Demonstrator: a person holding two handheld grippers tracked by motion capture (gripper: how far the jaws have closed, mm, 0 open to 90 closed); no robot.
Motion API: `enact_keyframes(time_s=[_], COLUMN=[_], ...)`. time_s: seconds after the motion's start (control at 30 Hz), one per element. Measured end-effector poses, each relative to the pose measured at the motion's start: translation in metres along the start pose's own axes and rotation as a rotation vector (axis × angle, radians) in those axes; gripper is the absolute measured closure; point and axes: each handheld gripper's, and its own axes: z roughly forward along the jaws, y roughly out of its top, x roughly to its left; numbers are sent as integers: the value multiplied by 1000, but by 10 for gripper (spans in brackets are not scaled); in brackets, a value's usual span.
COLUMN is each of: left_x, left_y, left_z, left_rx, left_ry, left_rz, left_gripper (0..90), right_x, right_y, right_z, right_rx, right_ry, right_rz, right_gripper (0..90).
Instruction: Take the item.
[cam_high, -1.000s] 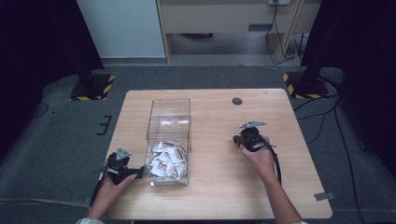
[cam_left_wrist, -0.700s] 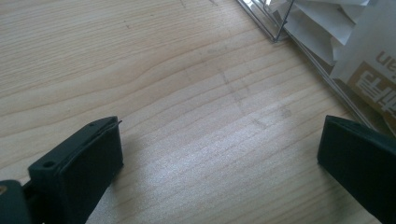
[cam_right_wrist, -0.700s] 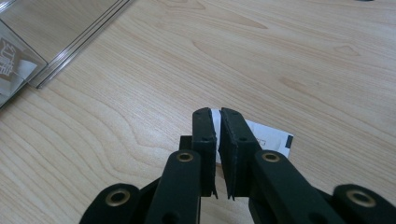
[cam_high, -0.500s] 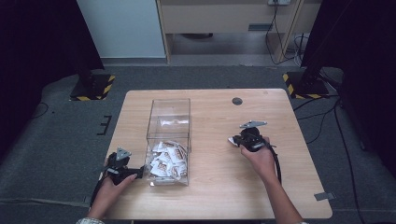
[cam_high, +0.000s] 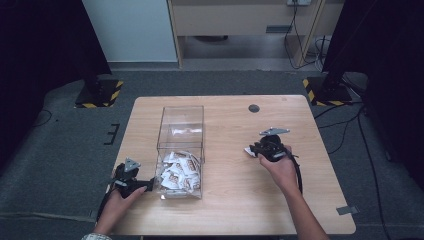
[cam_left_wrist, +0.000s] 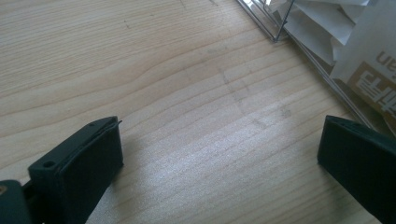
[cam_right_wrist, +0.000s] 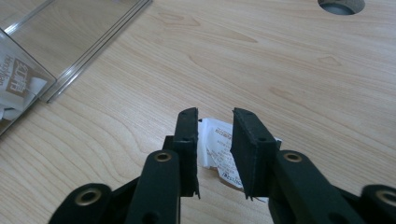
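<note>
At the left, the left tool (cam_high: 146, 186) rests wide open on the bench (cam_high: 225, 200) beside a clear box (cam_high: 181, 131) of packets (cam_high: 177, 170). At the right, the right tool's (cam_right_wrist: 215, 122) narrowly parted jaws straddle a packet (cam_right_wrist: 219, 149) lying on the wood.

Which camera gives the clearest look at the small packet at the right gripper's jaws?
The right gripper view. The packet, white with small print, lies on the table between the narrowly parted jaws of the right gripper. In the high view it is just a white scrap at the gripper's tips; whether it is clamped is unclear.
</note>
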Motion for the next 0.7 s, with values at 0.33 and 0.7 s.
enact_keyframes(time_s=[0.33,0.7], left_x=[0,0], left_y=[0,0], left_z=[0,0], left_rx=[0,0], left_ry=[0,0], left_rz=[0,0], left_gripper=[0,0], right_x=[3,4], right_y=[4,9], right_z=[-10,-22], right_rx=[-19,-44], right_ry=[1,3], right_rz=[21,31], right_gripper=[505,345])
